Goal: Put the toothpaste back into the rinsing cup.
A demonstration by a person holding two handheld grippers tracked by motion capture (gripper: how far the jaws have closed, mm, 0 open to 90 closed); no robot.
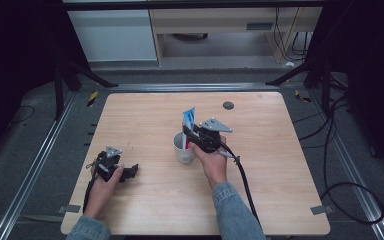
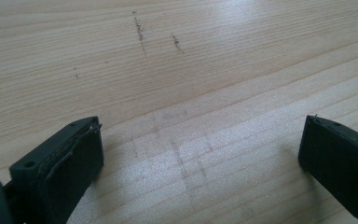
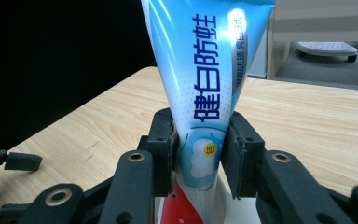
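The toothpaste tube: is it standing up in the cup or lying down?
Standing up: the toothpaste tube rises from the white cup, flat end on top, between the right claw's jaws.

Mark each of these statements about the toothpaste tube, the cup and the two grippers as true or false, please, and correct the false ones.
1. The toothpaste tube stands upright with its lower end in the white cup. True.
2. The right gripper has the tube between its jaws. True.
3. The left gripper holds a spoon. False: its jaws stand wide apart over the bare wooden table, with nothing between them.
4. The cup lies on its side. False: it stands upright on the table.
5. The tube is mainly green. False: it is blue and white, with red near the bottom.
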